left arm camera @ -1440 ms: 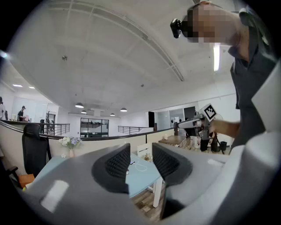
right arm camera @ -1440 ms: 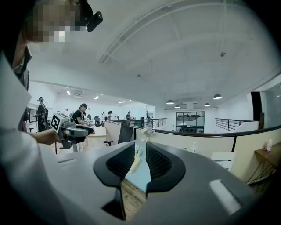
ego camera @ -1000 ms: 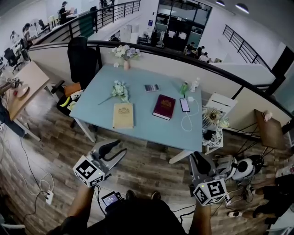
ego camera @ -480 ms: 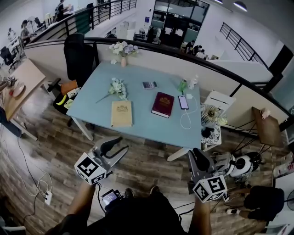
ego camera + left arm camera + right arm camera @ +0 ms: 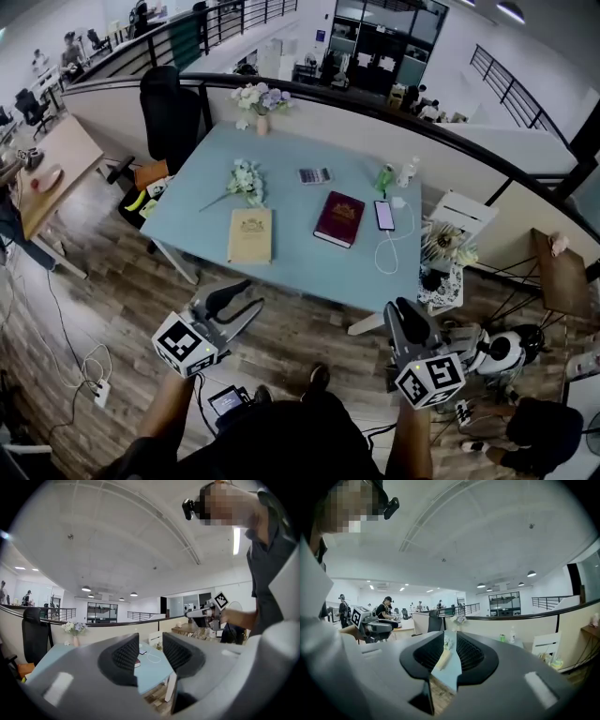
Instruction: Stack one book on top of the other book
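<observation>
A tan book [image 5: 250, 235] lies flat near the front left of the light blue table [image 5: 309, 262]. A maroon book [image 5: 338, 218] lies apart from it to the right. Both grippers hang in front of the table over the wooden floor, short of its front edge. My left gripper [image 5: 236, 303] is open with nothing between its fingers; in the left gripper view [image 5: 150, 649] the maroon book [image 5: 136, 663] shows through the gap. My right gripper [image 5: 405, 315] stands open by a narrow gap and holds nothing; the right gripper view [image 5: 451, 651] shows the tan book [image 5: 443, 659] between its jaws, far off.
On the table are a calculator [image 5: 313, 175], a phone [image 5: 385, 215] with a white cable, a loose flower bunch [image 5: 247, 181], a vase of flowers [image 5: 262, 101] and two bottles [image 5: 394, 175]. A black chair [image 5: 172, 112] stands at the left, a white side table [image 5: 448, 220] at the right.
Both grippers have edged forward toward the table's front edge, and the head view has shifted slightly. Their jaws stand as before and the books have not moved.
</observation>
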Tool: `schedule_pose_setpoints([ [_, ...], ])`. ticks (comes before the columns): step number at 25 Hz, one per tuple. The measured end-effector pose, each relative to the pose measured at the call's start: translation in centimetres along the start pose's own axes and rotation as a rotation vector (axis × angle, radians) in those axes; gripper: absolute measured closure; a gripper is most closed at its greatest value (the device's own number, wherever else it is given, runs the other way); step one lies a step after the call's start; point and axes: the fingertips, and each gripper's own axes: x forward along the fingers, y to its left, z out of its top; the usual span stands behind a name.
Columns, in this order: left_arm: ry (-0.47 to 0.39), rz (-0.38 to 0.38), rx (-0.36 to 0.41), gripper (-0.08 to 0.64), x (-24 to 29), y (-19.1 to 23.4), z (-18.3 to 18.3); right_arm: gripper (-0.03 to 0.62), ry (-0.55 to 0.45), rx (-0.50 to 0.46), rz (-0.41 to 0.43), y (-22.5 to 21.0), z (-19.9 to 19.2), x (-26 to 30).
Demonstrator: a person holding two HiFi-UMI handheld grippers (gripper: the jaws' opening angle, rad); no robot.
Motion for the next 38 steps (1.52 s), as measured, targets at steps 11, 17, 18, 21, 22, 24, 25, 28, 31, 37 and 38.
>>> schedule_pose_setpoints([
  [11,0.059,0.105,-0.035,0.387,6.4,-0.7,1.6,0.515,-0.002,0.026,0.132,-7.7,0.1,4.5],
  [17,0.083,0.168,-0.041,0.387,9.1,-1.3,1.9,0.515,0.009,0.034,0.188,-10.9,0.4,6.1],
  [18,0.086,0.178,-0.042,0.387,9.5,-1.5,1.9,0.515,0.008,0.036,0.198,-11.5,0.3,6.3],
  [21,0.093,0.2,-0.031,0.387,10.6,-1.9,1.8,0.515,0.005,0.042,0.221,-12.9,0.5,6.7],
  [22,0.091,0.205,-0.015,0.387,10.9,-1.9,1.7,0.515,0.002,0.044,0.227,-13.4,0.5,6.8],
  [24,0.09,0.212,0.007,0.387,11.6,-2.1,1.6,0.517,-0.004,0.05,0.238,-14.4,0.4,6.9],
  [25,0.095,0.215,0.005,0.387,12.0,-2.3,1.7,0.516,-0.005,0.052,0.241,-14.9,0.3,6.8],
  [28,0.096,0.216,0.018,0.387,13.0,-2.5,1.9,0.515,-0.006,0.061,0.242,-16.3,0.2,6.7],
  [31,0.116,0.212,0.002,0.387,14.1,-2.8,2.3,0.515,-0.005,0.071,0.237,-17.3,-0.1,6.9],
  [37,0.121,0.189,-0.009,0.387,15.8,-2.0,1.7,0.515,0.008,0.087,0.222,-18.4,-1.1,7.5],
  [38,0.122,0.181,-0.011,0.387,16.2,-1.8,1.6,0.515,0.011,0.086,0.216,-18.6,-1.2,7.6],
])
